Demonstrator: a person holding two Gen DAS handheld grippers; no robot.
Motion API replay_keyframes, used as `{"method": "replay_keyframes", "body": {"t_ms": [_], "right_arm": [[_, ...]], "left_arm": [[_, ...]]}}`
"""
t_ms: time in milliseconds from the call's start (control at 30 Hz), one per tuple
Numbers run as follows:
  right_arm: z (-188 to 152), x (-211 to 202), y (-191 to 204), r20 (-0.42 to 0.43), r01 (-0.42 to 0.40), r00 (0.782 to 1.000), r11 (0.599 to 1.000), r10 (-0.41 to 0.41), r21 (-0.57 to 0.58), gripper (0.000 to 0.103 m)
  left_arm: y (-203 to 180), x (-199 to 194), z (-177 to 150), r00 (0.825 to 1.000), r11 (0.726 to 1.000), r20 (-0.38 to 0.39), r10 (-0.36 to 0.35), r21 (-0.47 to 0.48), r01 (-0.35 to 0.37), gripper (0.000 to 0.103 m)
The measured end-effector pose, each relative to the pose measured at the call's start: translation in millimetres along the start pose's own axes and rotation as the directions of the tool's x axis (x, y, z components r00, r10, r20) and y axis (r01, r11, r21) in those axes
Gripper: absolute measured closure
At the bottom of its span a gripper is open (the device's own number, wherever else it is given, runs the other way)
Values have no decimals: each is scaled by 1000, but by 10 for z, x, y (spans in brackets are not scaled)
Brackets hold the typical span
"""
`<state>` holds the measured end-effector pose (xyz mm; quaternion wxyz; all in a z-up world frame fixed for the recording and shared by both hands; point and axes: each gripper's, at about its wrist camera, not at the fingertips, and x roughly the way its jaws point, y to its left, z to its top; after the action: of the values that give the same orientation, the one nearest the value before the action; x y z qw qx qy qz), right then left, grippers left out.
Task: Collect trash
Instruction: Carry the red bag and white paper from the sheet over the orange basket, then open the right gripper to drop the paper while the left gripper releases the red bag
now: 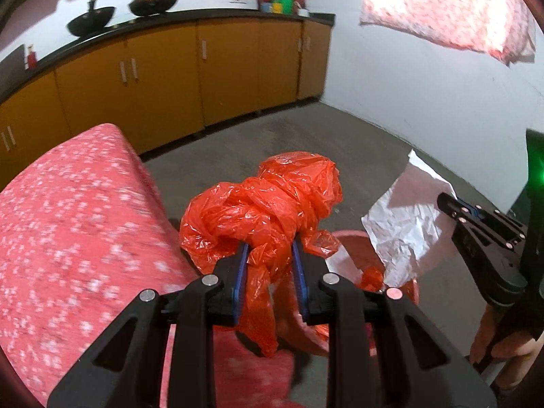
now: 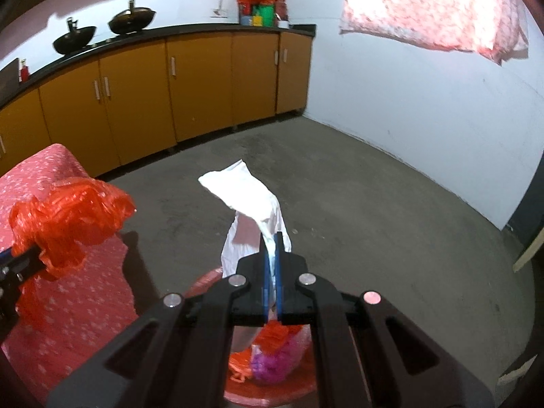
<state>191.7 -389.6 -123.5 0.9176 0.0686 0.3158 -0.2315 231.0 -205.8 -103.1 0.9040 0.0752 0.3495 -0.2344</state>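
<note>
My left gripper [image 1: 269, 255] is shut on a crumpled orange plastic bag [image 1: 268, 200] and holds it in the air beside the red table. The bag also shows at the left of the right wrist view [image 2: 71, 217]. My right gripper [image 2: 271, 265] is shut on a crumpled white paper [image 2: 248, 210] and holds it above a red bin [image 2: 272, 391] on the floor. The bin holds orange and purple trash [image 2: 272, 363]. In the left wrist view the white paper [image 1: 404, 231] hangs over the bin [image 1: 353, 248], with the right gripper's fingers [image 1: 455, 207] at the right.
A table with a red flowered cloth [image 1: 68, 238] stands at the left. Yellow cabinets [image 2: 170, 85] line the back wall under a dark counter with two woks [image 2: 132, 20]. A grey concrete floor [image 2: 374, 204] stretches to the white wall. A flowered cloth [image 2: 431, 3] hangs upper right.
</note>
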Motion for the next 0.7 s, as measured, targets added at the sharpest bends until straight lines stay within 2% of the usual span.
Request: {"method": "replay_keyframes", "body": {"t_ms": [333, 700], "right_arm": [[-218, 325, -464, -84, 26, 996, 996, -19, 85, 98], [-338, 665, -553, -175, 10, 984, 991, 13, 131, 98]], "left_arm": [[-444, 411, -138, 995, 998, -87, -46, 39, 49, 78], [-673, 910, -241, 981, 995, -186, -56, 69, 70, 77]]}}
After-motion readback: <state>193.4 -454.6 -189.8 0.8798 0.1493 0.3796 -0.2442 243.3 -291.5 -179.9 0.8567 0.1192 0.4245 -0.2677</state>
